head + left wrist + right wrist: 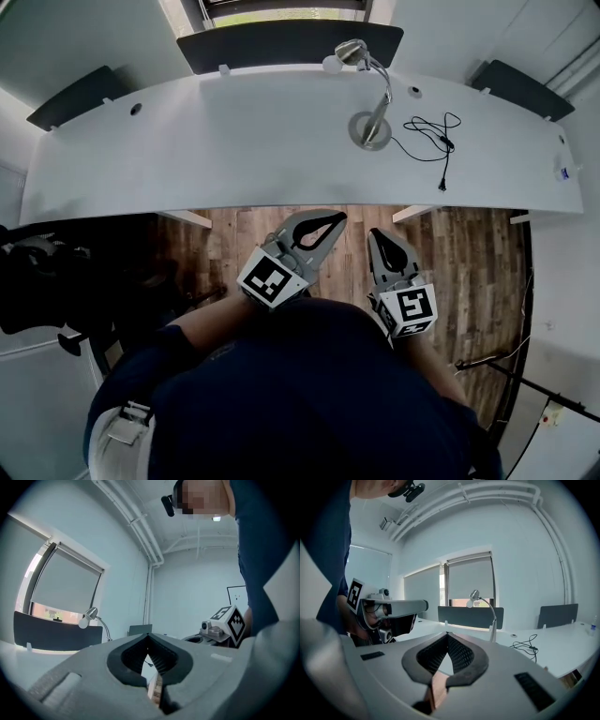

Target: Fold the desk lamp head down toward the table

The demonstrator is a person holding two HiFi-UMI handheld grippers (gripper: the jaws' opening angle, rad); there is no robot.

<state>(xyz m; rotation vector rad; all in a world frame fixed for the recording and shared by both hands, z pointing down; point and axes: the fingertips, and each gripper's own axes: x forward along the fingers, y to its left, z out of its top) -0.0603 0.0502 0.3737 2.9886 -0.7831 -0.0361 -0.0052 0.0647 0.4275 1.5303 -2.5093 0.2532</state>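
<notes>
We hold the left gripper [328,222] and the right gripper [382,236] side by side over the wood floor [469,253], both pointing at the table [234,141] and short of its near edge. Neither touches the table.

In the left gripper view, the left gripper [149,635] has its jaws pressed together at the tips. Only the hollow of the dark pads gapes behind them, and nothing sits in it. In the right gripper view, the right gripper [447,633] is closed the same way, tip against tip, and is also empty. Each gripper shows at the side of the other's view, near but apart.

The lamp [384,94] stands well beyond both grippers, toward the table's far side, on its round base. Its neck curves up and over, and its head is raised, not folded down, near the dark panel [281,42] behind the table. A black cable [431,131] lies loose on the table just right of the base.
</notes>
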